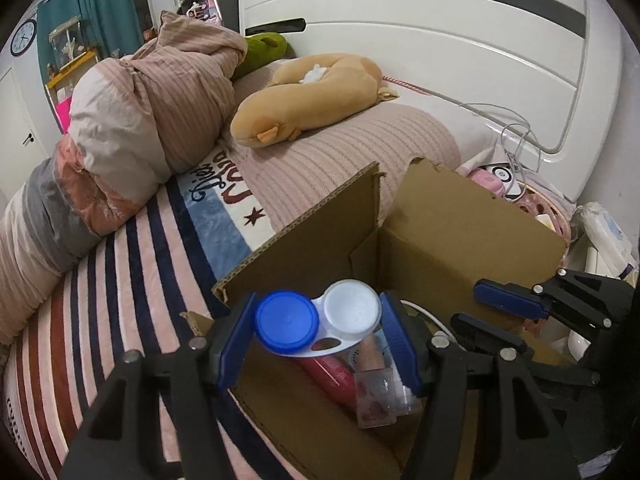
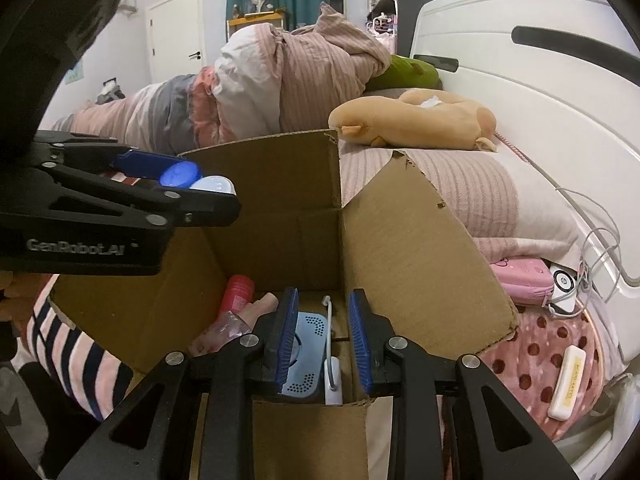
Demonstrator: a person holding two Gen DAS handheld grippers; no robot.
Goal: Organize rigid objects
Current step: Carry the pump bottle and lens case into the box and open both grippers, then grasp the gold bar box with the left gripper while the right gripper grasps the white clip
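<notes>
Around the cardboard box (image 1: 460, 236) lie a striped bed cover (image 1: 100, 300), a tan plush toy (image 1: 304, 96) and a pink basket (image 2: 540, 348) to the right. Raised flaps wall the box in. The left gripper (image 1: 318, 328) holds the contact lens case (image 1: 316, 322) between its fingers above the box. The right gripper (image 2: 322, 340) hangs over the box with fingers parted, holding nothing. Below, a red tube (image 2: 238, 290), a clear bottle (image 1: 374, 396) and a blue device (image 2: 306, 356) are partly hidden.

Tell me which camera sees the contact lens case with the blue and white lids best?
The left wrist view: the contact lens case sits close and face-on between the left gripper fingers, both lids showing. The right wrist view catches it only edge-on, small and partly hidden by those fingers.
</notes>
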